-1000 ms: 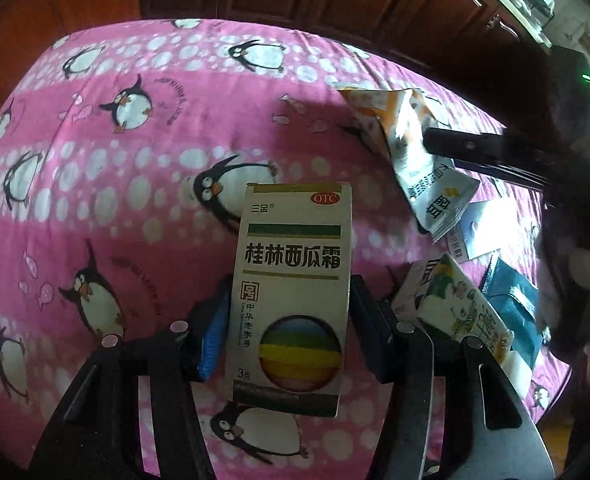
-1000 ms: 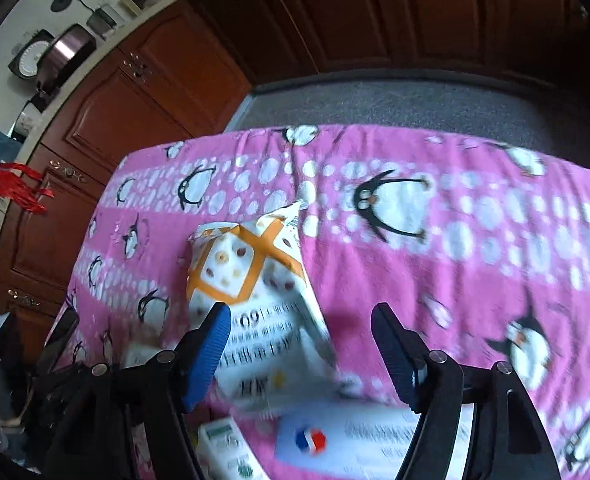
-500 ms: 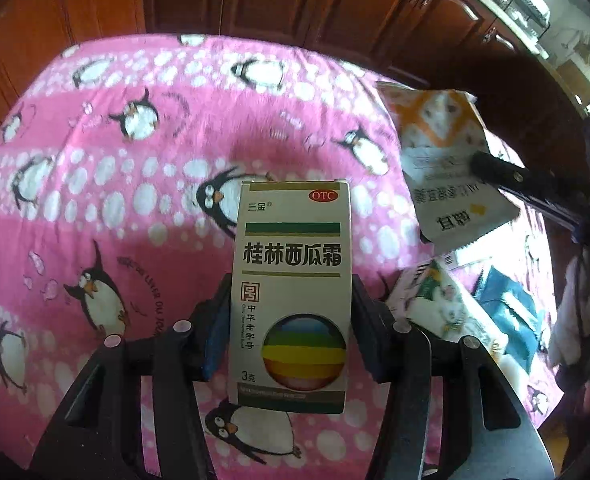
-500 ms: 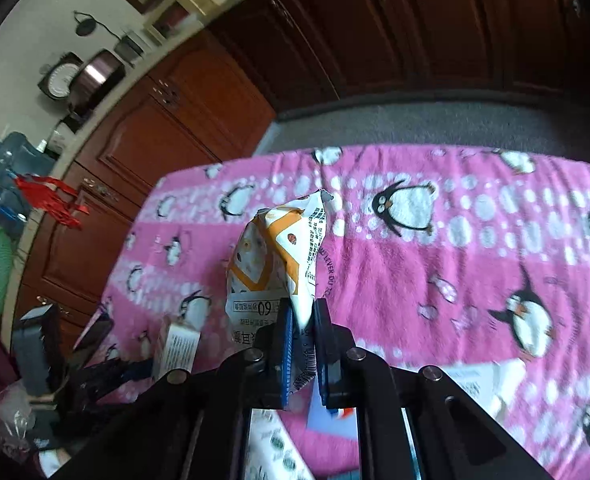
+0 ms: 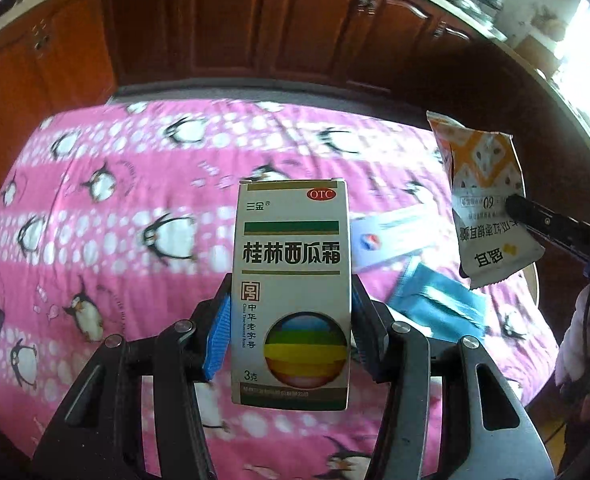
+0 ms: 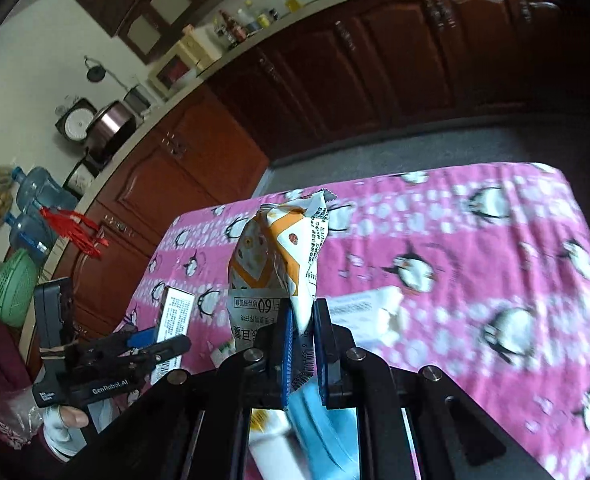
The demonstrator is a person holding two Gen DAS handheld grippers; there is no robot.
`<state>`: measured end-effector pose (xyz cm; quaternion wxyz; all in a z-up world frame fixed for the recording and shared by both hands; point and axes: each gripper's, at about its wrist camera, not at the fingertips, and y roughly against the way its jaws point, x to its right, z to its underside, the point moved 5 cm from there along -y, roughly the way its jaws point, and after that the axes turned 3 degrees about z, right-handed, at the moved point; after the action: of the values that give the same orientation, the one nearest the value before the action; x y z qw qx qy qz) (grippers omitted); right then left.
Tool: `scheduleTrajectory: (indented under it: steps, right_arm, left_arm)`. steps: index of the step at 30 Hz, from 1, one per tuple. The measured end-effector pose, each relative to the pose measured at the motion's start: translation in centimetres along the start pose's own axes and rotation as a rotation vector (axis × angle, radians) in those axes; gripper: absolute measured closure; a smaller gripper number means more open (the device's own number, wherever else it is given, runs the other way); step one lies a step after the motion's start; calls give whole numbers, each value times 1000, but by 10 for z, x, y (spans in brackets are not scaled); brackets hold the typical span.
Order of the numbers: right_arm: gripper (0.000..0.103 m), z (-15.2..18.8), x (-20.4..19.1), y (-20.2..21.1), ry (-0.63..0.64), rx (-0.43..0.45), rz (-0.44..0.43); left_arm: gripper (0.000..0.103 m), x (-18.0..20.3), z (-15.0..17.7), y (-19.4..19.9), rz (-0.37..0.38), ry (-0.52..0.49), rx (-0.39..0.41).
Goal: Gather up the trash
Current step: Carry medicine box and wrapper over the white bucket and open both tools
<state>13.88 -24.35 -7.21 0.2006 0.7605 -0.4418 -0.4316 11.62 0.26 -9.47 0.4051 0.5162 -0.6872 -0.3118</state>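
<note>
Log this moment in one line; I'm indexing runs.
left gripper: shut on medicine box | right gripper: shut on snack wrapper | both lifted

The right gripper [image 6: 302, 344] is clamped on the lower part of an orange-and-white snack wrapper [image 6: 279, 256], which stands upright and crumpled between its blue-padded fingers [image 6: 286, 354] above the pink penguin-print tablecloth [image 6: 475, 248]. To the left, the left gripper [image 6: 157, 346] holds a white medicine box [image 6: 173, 326] edge-on, with a gloved hand [image 6: 61, 426] wrapped around its handle. On the cloth lie a white paper leaflet [image 6: 365, 312] just right of the wrapper and a blue packet [image 6: 319, 436] beneath the right gripper, with brown wooden cabinets [image 6: 375, 64] beyond the table.
</note>
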Motion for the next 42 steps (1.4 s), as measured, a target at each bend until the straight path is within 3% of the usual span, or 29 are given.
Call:
scheduleTrajectory:
  steps: [18,26,42]
  right_arm:
    - [94,46,89,111,-125,102,139]
    - [94,67,146,157,-232,146,220]
    - [94,106,247,203,-436,163,400]
  left_arm:
    - [53,137,3,-12,117,-217,-29]
    - [53,204,11,-25,168,-324,-59]
    - [53,323,15,-80,297,-438,-174]
